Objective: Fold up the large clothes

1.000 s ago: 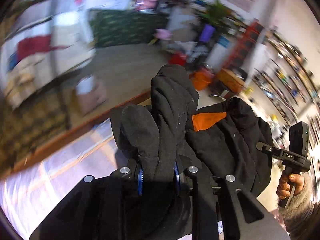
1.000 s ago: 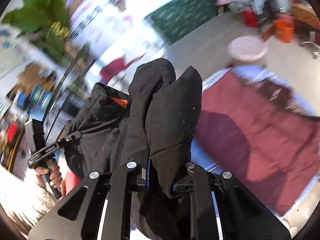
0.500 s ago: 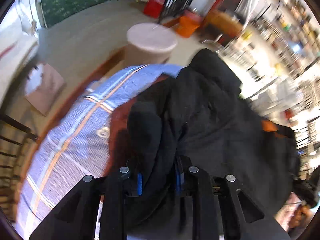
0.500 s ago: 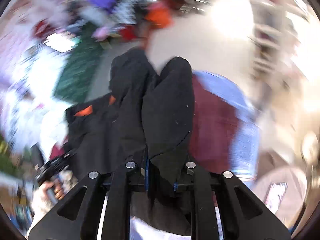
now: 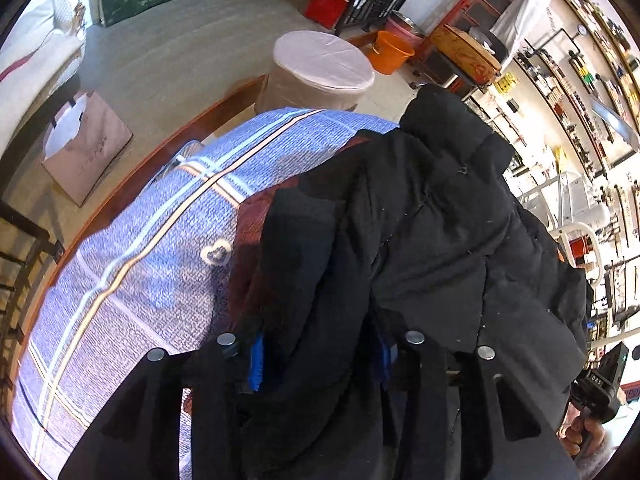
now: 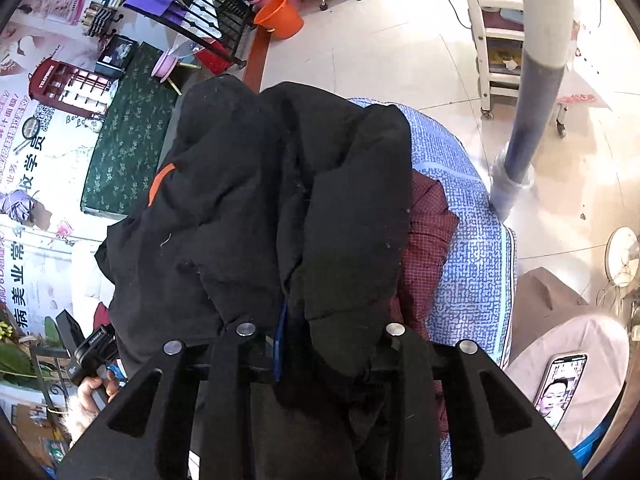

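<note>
A black padded jacket point(image 5: 432, 232) with an orange patch point(image 6: 160, 182) hangs bunched between my two grippers above a bed. My left gripper point(image 5: 320, 354) is shut on a thick fold of the jacket, which hides its fingertips. My right gripper point(image 6: 320, 332) is shut on another fold of the same jacket point(image 6: 256, 208). The right gripper's handle point(image 5: 600, 384) shows at the lower right of the left wrist view, and the left gripper's handle point(image 6: 92, 344) at the lower left of the right wrist view. A dark red checked garment point(image 6: 428, 240) lies under the jacket.
The bed has a blue striped cover point(image 5: 152, 248) and a wooden frame edge point(image 5: 168, 140). A round stool with a pale cover point(image 5: 320, 68), an orange bucket point(image 5: 390, 52) and a paper bag point(image 5: 84, 140) stand on the floor. A phone point(image 6: 560, 384) lies on a pale surface. A pole point(image 6: 528, 96) stands nearby.
Both grippers swung around and downward with the jacket still held; the views turned from the room toward the bed, and the jacket now hangs over the blue cover and red garment.
</note>
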`<state>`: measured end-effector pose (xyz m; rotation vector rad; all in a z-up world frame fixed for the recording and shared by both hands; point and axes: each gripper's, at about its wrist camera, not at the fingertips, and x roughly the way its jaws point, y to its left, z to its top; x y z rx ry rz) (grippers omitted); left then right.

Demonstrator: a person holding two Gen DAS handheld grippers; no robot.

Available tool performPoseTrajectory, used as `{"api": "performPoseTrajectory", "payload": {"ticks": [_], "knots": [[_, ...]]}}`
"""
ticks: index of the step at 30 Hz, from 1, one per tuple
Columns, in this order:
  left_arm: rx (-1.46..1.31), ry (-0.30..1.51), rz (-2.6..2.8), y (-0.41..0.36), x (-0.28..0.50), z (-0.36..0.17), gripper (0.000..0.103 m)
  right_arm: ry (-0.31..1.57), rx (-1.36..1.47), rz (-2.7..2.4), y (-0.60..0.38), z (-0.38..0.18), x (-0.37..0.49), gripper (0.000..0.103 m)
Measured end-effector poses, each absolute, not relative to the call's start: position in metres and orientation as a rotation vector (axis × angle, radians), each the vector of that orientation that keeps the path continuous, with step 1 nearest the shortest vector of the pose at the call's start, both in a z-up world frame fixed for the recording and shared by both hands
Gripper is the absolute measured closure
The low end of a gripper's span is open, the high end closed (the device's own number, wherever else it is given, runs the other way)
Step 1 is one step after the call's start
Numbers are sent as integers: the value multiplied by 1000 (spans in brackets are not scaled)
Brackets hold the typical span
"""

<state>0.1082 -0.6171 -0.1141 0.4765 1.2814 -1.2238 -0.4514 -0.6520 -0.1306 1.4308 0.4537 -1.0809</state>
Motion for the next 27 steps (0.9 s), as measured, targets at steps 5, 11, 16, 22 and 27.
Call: {"api": "performPoseTrajectory", "payload": {"ticks": [5,11,16,22,27], "knots": [[453,1277,-1187,-608,106,-113,61,465,1441,-1094,-658,-130,-449,74],[464,1274,-1099,-596,106,-104,44,448,1473,-1105,-660,-129,-451,62],[442,1157,-985,-567,106,-58,25,448,1500,-1157,-660,-112,-458,45],[560,979,-988,-528,61,-6,11,646,1166,-1347,-646,-38,-432,38],[655,863,-1079,-506,8,22,6,556,786,-1441,-613,43,-398,6]]}}
